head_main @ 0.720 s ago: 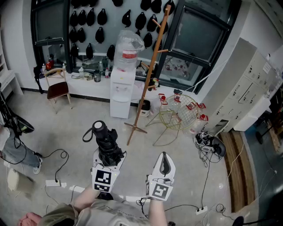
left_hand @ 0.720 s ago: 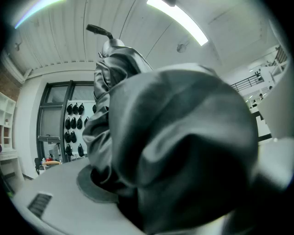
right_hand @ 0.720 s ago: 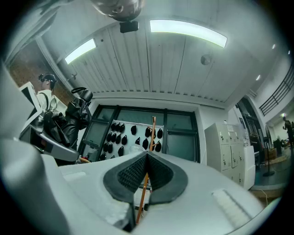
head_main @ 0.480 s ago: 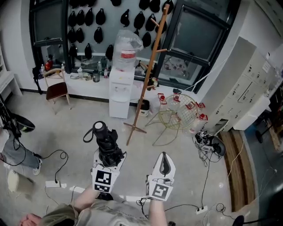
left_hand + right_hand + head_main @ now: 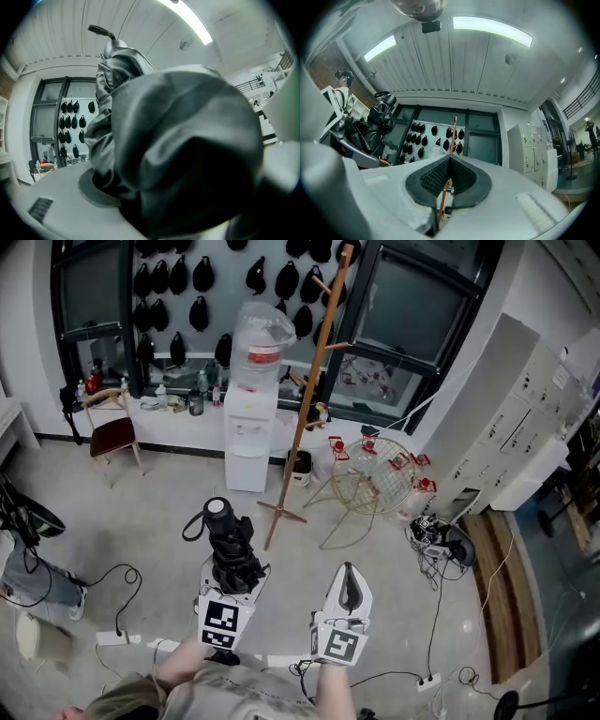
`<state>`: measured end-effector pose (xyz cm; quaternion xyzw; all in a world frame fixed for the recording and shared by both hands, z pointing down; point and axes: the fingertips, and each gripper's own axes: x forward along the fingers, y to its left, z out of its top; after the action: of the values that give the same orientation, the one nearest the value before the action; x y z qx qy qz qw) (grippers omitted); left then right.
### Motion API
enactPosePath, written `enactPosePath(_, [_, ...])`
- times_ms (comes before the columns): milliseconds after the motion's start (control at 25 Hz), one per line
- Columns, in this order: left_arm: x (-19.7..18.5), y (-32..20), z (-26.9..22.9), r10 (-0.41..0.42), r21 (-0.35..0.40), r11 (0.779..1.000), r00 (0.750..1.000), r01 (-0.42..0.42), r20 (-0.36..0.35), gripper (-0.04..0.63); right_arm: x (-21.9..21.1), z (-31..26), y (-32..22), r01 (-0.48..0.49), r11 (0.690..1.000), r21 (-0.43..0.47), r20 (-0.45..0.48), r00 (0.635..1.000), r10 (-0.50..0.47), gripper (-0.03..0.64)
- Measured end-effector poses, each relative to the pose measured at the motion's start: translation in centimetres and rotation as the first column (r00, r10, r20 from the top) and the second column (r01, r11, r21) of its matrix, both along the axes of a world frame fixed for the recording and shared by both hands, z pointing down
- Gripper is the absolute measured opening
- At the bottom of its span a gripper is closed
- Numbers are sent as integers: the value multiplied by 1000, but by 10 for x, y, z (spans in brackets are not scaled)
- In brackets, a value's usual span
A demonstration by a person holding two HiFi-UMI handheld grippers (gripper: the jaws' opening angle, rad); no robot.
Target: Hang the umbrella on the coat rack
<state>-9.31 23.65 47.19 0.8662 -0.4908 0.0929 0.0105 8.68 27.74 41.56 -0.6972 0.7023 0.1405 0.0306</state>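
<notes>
Head view. The left tool (image 5: 232, 579) was clamped on a folded black umbrella (image 5: 228, 545), its jaws standing wide around the bunched fabric. The umbrella's capped end pointed to the far side, with a black strap loop (image 5: 192, 523) hanging at its left. The right tool (image 5: 348, 576), just right of the left one, was fully closed and held nothing. Both were held over a grey floor (image 5: 159, 512) crossed by cables (image 5: 122, 577).

The wooden coat rack (image 5: 302, 409) stood farther off and slightly right of the umbrella, clear of both tools, with its feet on the floor and its pegs bare. A white water dispenser (image 5: 248, 442) stood just left of the rack, and a gold wire basket (image 5: 375, 479) lay to its right. A chair (image 5: 112, 427) stood at far left and pale lockers (image 5: 525, 427) at far right. Black bags (image 5: 202, 310) hung on the far wall.

Left gripper view. The umbrella (image 5: 178, 150) filled most of the field, its dark folds pressed between the jaws. Its strap (image 5: 101, 30) stuck up at the top.

Right gripper view. The right tool (image 5: 449, 161) showed its ribbed pads (image 5: 433, 176) meeting with nothing between them. The coat rack (image 5: 453, 126) rose in the distance beyond them, near the middle of the field. The umbrella (image 5: 375, 124) in the left tool showed at the left edge.
</notes>
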Motion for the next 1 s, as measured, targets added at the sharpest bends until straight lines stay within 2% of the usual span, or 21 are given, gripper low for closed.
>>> enactPosePath(160, [0, -17, 3, 35, -11, 999, 999, -35, 18, 344, -1, 0, -15, -4, 1000, -10, 22, 1000, 5, -2])
enactPosePath(280, [-2, -33, 7, 66, -21, 998, 997, -65, 31, 344, -1, 5, -34, 31, 999, -31, 106, 994, -28, -2])
enactPosePath(360, [-4, -45, 11, 86, -26, 996, 995, -85, 40, 344, -5, 10, -51, 89, 994, -61, 170, 982, -77, 3])
enactPosePath(440, [-4, -56, 18, 114, -31, 993, 992, -112, 49, 344, -14, 18, -68, 177, 980, -95, 231, 961, -151, 131])
enactPosePath(480, [-4, -60, 23, 132, -35, 991, 990, -131, 54, 344, -19, 23, -75, 224, 969, -109, 255, 948, -190, 222])
enactPosePath(520, [-3, -64, 27, 154, -39, 988, 986, -152, 59, 344, -26, 27, -82, 269, 955, -123, 270, 935, -229, 273])
enactPosePath(560, [-3, -67, 30, 179, -42, 983, 982, -177, 66, 344, -33, 31, -89, 314, 940, -136, 279, 922, -267, 273])
enactPosePath(680, [-1, -78, 38, 265, -47, 964, 960, -262, 91, 344, -55, 30, -109, 453, 879, -147, 314, 864, -393, 275])
enactPosePath(800, [3, -87, 48, 367, -69, 930, 925, -362, 99, 344, -81, 24, -124, 585, 796, -155, 315, 793, -522, 275])
enactPosePath(880, [5, -89, 58, 425, -81, 905, 898, -418, 115, 344, -105, 22, -129, 671, 718, -185, 286, 735, -614, 279])
enactPosePath(920, [8, -89, 62, 451, -82, 892, 883, -444, 126, 344, -117, 21, -130, 715, 672, -192, 282, 696, -660, 354])
enactPosePath(1000, [17, -87, 68, 505, -80, 863, 851, -499, 143, 344, -136, 18, -132, 788, 585, -189, 293, 614, -733, 362])
